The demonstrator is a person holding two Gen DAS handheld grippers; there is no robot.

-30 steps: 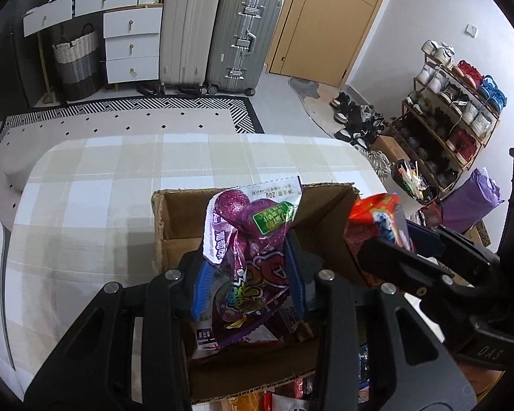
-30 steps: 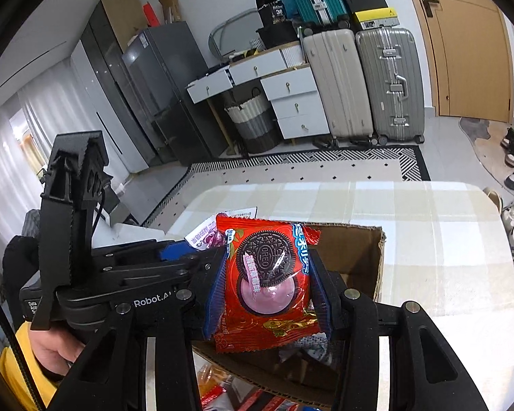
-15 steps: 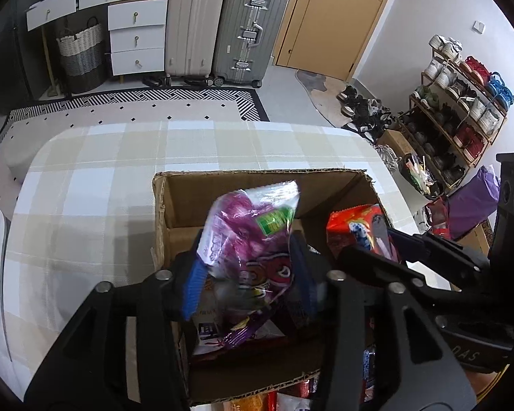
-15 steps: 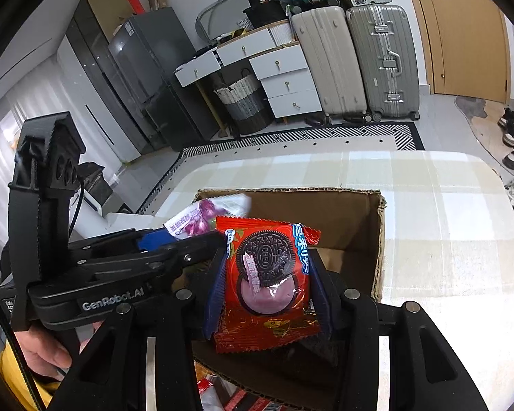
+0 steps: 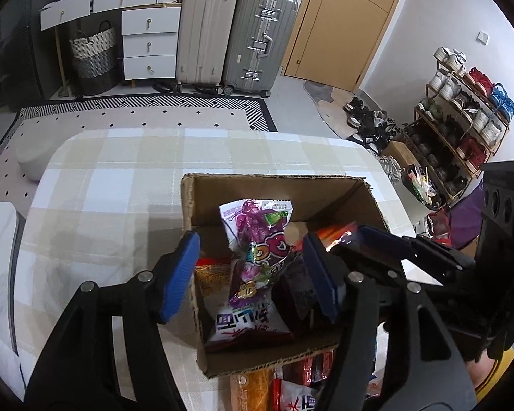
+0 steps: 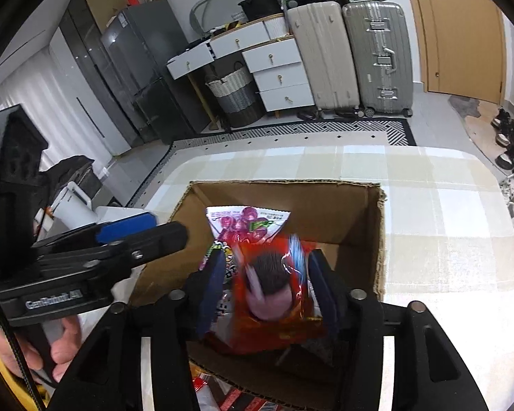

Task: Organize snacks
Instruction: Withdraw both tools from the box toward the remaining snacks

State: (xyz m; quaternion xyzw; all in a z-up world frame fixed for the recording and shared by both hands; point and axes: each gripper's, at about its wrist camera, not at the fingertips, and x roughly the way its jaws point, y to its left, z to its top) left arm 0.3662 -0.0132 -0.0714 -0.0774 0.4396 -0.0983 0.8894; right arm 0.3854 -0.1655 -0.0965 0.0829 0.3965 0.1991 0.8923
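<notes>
An open cardboard box [image 5: 274, 179] [image 6: 284, 185] stands on the checked tablecloth. A purple snack bag [image 5: 257, 250] [image 6: 246, 221] leans upright inside it, on top of other packets. My left gripper [image 5: 250, 274] [image 6: 154, 231] straddles the bag; its jaws are opening and the blue pads stand clear of it. My right gripper [image 6: 267, 291] [image 5: 346, 239] is low over the box, its jaws opening too. Between them a red cookie packet [image 6: 270, 294] is blurred and slipping down, and the pads do not press it.
Several loose snack packets [image 5: 291, 387] [image 6: 222, 397] lie on the cloth in front of the box. The tablecloth [image 5: 102, 205] stretches left and beyond the box. A hand [image 6: 61, 346] holds the left gripper's handle. Suitcases, drawers and a shoe rack stand beyond the table.
The left jaws have spread and let go of the purple bag, which dropped into the box. The right gripper sank toward the box, its jaws widened, and the red packet began sliding down.
</notes>
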